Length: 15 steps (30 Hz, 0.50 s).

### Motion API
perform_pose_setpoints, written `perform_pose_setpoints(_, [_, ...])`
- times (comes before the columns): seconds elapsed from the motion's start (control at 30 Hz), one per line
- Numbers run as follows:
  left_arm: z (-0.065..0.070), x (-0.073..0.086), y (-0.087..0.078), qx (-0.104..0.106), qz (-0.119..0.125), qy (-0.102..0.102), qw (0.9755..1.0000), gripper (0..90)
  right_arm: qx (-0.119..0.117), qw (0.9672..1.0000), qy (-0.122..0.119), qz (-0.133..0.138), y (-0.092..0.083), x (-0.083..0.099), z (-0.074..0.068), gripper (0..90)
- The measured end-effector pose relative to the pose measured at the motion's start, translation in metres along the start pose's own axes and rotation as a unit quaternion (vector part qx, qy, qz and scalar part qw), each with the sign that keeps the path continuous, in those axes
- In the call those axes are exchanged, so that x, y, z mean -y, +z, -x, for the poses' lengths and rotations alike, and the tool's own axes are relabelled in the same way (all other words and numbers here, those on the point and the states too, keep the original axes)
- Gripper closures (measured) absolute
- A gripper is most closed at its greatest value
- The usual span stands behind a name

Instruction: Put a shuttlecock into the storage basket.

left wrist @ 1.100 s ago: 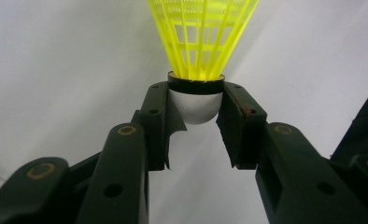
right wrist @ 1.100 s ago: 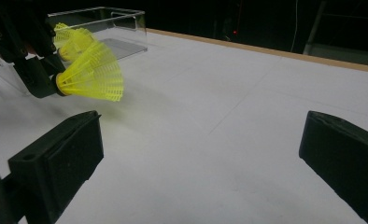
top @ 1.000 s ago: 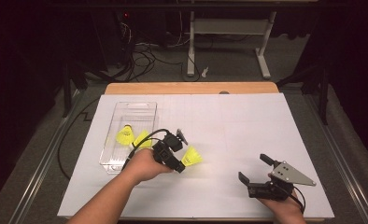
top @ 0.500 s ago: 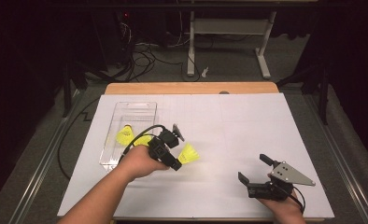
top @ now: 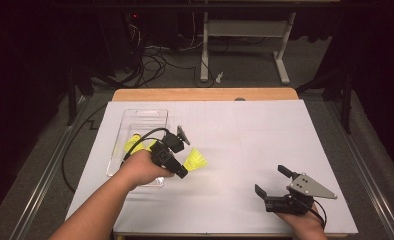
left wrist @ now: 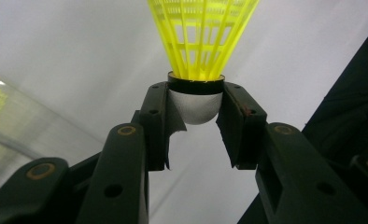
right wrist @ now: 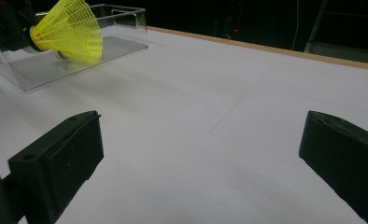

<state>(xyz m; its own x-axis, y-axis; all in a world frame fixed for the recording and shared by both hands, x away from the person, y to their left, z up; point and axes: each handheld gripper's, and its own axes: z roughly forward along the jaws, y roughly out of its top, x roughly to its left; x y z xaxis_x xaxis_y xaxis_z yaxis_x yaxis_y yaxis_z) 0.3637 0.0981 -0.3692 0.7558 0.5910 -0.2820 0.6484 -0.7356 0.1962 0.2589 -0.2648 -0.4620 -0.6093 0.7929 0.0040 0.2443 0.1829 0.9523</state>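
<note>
Beside the clear tray (top: pixel 144 117), the left tongs (left wrist: pixel 197 105) clamp a yellow shuttlecock's (left wrist: pixel 201 37) cork; right tongs (top: pixel 274 179) gape wide.

The shuttlecock's (left wrist: pixel 203 37) skirt is cut off at twelve o'clock in the left gripper view; the clear tray's (top: pixel 116 162) near end is hidden by the left hand (top: pixel 141 170).

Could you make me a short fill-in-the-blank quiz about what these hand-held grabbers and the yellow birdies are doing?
1. The left gripper is shut on the ____ cap of a yellow shuttlecock.
2. The right gripper rests on the white table with its jaws ____.
3. Another shuttlecock lies inside the clear plastic ____, at the table's left.

Missing words: white; open; box
</note>
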Motion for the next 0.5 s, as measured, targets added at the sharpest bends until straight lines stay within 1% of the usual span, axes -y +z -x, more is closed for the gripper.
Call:
perform_pose_setpoints(0.1, [-0.002,0.002,-0.006,-0.002,0.005,-0.004,1.0000,65.3,0.000,1.0000,-0.001,0.000,0.000,0.000,0.000,0.6])
perform_pose_setpoints(0.23, [-0.004,0.004,-0.013,-0.003,0.002,-0.005,1.0000,65.3,0.000,1.0000,-0.001,-0.001,0.001,0.000,0.000,0.6])
perform_pose_setpoints(0.5, [-0.008,0.008,-0.025,-0.006,0.007,-0.012,0.9999,65.3,0.000,1.0000,-0.002,-0.001,0.000,0.000,0.000,0.6])
